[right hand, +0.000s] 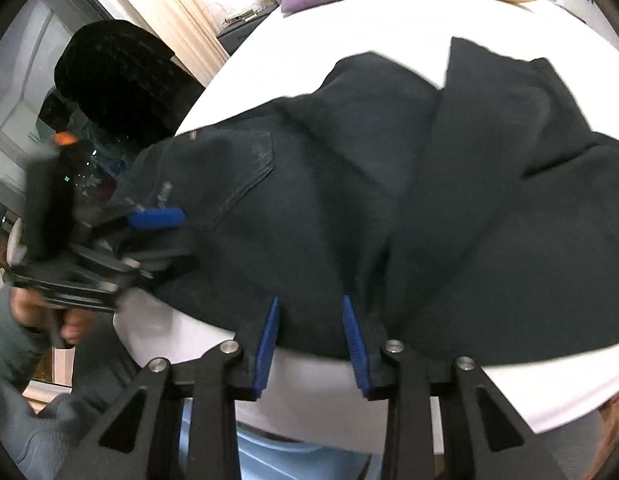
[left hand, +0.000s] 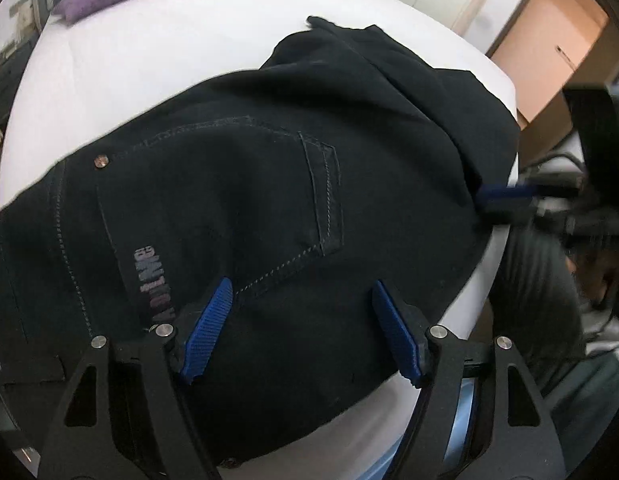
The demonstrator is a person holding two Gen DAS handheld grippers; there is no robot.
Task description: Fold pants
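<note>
Left tool (left hand: 301, 330) spread wide over black pants (left hand: 269, 184), touching nothing. Right tool (right hand: 311, 344) part-open at the pants' near edge. Pants lie half-folded on white bed (left hand: 149, 60).

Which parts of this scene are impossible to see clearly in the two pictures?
- Left wrist view: the black denim pants run off the left edge, so the waistband end is cut off.
- Left wrist view: the right gripper is motion-blurred; its jaw state is unclear here.
- Right wrist view: the left gripper is blurred.
- Both views: the pants cover the white bed beneath.
</note>
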